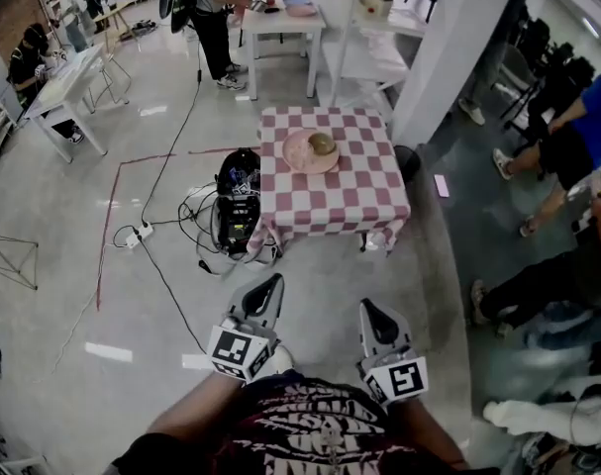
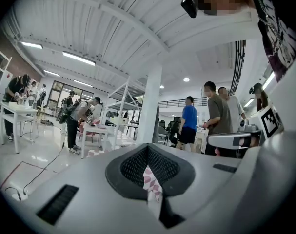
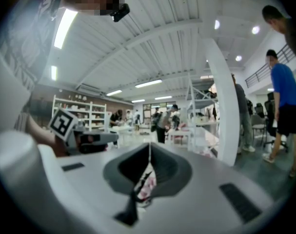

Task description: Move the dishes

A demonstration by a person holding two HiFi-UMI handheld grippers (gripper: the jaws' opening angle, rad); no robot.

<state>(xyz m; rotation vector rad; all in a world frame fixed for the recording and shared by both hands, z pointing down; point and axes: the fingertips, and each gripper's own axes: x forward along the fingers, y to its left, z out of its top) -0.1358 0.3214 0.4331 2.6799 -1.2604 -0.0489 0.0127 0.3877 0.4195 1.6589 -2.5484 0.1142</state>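
Note:
A pink plate (image 1: 306,152) with a brownish bowl (image 1: 322,143) on it sits on a low table with a pink-and-white checked cloth (image 1: 332,194), ahead of me in the head view. My left gripper (image 1: 265,291) and right gripper (image 1: 374,316) are held close to my body, well short of the table, both shut with nothing between the jaws. In the left gripper view the jaws (image 2: 148,156) meet, and a sliver of checked cloth shows through the slit. The right gripper view shows its gripper (image 3: 149,156) the same way.
A black bag (image 1: 238,174) and cables lie on the floor left of the table. A white pillar (image 1: 456,47) stands behind it on the right, with people sitting and standing to the right. White tables (image 1: 280,18) and more people are farther back.

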